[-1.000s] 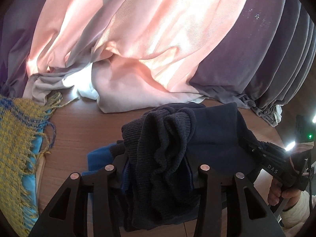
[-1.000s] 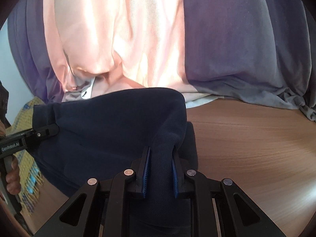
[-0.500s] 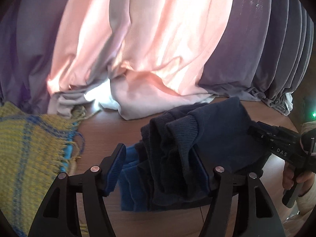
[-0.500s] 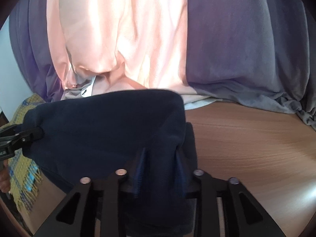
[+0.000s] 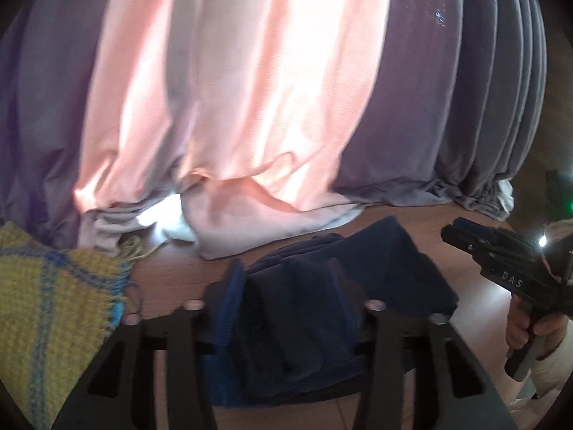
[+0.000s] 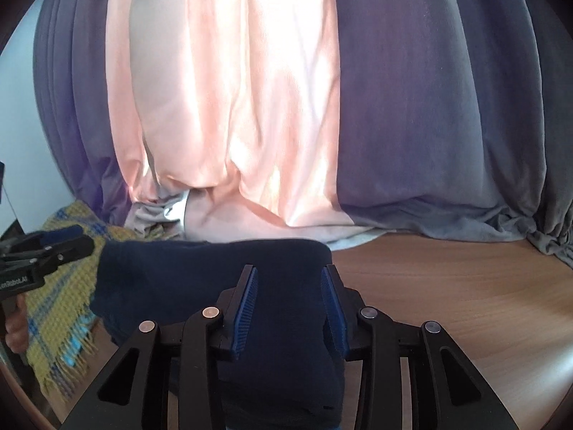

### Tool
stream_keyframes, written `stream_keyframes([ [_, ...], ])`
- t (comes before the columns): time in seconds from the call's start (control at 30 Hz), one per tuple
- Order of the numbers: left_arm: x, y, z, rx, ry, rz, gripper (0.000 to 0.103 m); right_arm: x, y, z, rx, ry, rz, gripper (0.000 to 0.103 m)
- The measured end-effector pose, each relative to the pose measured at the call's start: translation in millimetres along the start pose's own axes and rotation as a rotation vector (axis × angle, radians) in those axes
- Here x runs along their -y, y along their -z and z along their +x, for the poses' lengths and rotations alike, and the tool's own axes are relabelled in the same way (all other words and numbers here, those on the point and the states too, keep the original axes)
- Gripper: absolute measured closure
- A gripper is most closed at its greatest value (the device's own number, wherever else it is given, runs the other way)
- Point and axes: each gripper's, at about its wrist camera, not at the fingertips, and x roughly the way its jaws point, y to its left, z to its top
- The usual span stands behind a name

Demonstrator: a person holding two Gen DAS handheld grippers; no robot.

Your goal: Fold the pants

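The dark navy pants (image 5: 322, 308) lie folded in a bundle on the wooden table (image 5: 172, 286). In the left wrist view my left gripper (image 5: 286, 283) is open, its jaws wide on either side of the bunched cuff end. In the right wrist view the pants (image 6: 215, 272) lie flat under my right gripper (image 6: 288, 279), which is open with its blue pads (image 6: 247, 301) apart over the cloth. The right gripper also shows at the right of the left wrist view (image 5: 462, 234), and the left gripper at the left of the right wrist view (image 6: 77, 238).
A yellow and blue woven blanket (image 5: 46, 308) with a fringe lies at the left; it also shows in the right wrist view (image 6: 61, 308). Pink and grey curtains (image 5: 250, 107) hang behind and pool on the table's back edge. Bare wood (image 6: 447, 286) lies to the right.
Both grippers have opened and let go of the pants, which have settled onto the table. Both have drawn back and tilted up a little.
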Motion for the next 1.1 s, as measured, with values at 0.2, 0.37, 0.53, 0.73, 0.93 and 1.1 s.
stream_keyframes([
  [0.2, -1, -3, 41, -0.082, -0.007, 0.004, 0.081, 13, -11, 3, 0.009, 0.015, 0.028, 0.065],
  [0.37, -6, 6, 54, -0.107, -0.032, -0.012, 0.081, 16, -13, 5, 0.016, 0.067, 0.008, 0.065],
  [0.53, -2, 1, 39, -0.061, -0.059, -0.021, 0.075, 13, -9, 5, 0.007, 0.07, -0.011, 0.065],
  [0.73, 35, 5, -19, 0.055, -0.173, 0.034, 0.041, 16, -7, -24, 0.038, 0.057, -0.009, 0.053],
  [0.93, 78, 23, -71, 0.164, -0.219, 0.089, 0.011, 19, 4, -78, 0.091, 0.079, 0.0, 0.032],
  [1.1, 115, 38, -103, 0.194, -0.203, 0.1, 0.002, 19, 20, -124, 0.138, 0.111, -0.006, 0.022],
])
